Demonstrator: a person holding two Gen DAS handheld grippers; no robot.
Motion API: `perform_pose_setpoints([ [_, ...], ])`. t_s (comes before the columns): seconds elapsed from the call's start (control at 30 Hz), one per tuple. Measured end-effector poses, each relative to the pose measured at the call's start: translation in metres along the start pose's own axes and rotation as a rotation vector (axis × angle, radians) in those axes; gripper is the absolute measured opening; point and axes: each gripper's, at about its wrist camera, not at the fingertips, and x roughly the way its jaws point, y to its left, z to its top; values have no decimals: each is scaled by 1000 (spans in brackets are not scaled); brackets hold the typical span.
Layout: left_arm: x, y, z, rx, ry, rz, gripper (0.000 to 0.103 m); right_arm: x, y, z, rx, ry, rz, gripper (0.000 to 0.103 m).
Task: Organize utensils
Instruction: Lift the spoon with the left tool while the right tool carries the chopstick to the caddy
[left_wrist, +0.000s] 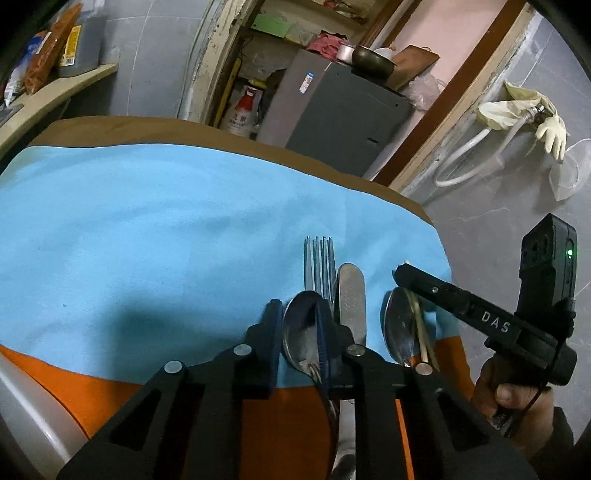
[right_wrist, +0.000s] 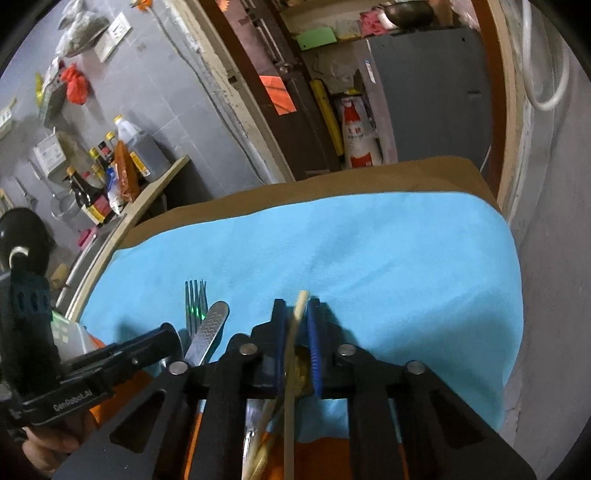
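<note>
left gripper (left_wrist: 299, 328): clenched across the bowl of the near-left spoon (left_wrist: 301, 332), the blue pads pinching it at the rim.
right gripper (right_wrist: 297, 332): clamped on a wooden chopstick (right_wrist: 295, 354) that runs up between its pads; a second chopstick lies loose just beside it at the near edge.
utensils: fork (left_wrist: 320, 264), table knife (left_wrist: 351, 299) and second spoon (left_wrist: 399, 328) lie side by side on the blue cloth (left_wrist: 147, 221), handles reaching onto the orange cloth (left_wrist: 74, 373).
slip risk: the spoon bowl is curved and smooth, so a grip there could let it swivel or squirt out on lifting.
snag risk: the spoon touches the fork and knife; pulling it sideways would probably drag them out of line.
chopstick risk: thin and round, held near its far end, it may pivot and droop, sweeping the second spoon beneath it.
collision risk: the two grippers work close together, and crossing paths could knock them.
</note>
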Motion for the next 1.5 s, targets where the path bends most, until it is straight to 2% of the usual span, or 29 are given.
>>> perform_pose_setpoints([
  [0.1, -4, -5, 2, 7, -23, 15, 3, -4, -2, 0, 28, 0, 21, 5],
  [0.33, -27, -36, -7, 122, -141, 140, 1, -35, 6, -6, 48, -83, 46, 3],
  [0.47, -49, -58, -17, 197, -260, 222, 0, -69, 12, -14, 55, -208, 80, 3],
  [0.6, -77, -77, -24, 244, -396, 254, 0, -97, 24, -22, 36, -332, 102, 3],
  [0.7, -96, -89, -28, 257, -481, 243, 0, -116, 36, -25, 20, -412, 106, 3],
  [0.9, -142, -103, -22, 275, -581, 222, 0, -154, 71, -20, -3, -574, 152, 3],
  [1.17, -221, -80, -6, 277, -680, 277, 0, -179, 146, -6, -101, -713, 207, 3],
  [1.33, -266, -47, 0, 267, -739, 352, 0, -180, 202, -1, -169, -770, 222, 3],
  [1.5, -304, -4, 2, 214, -797, 420, 0, -168, 247, 0, -202, -807, 254, 3],
])
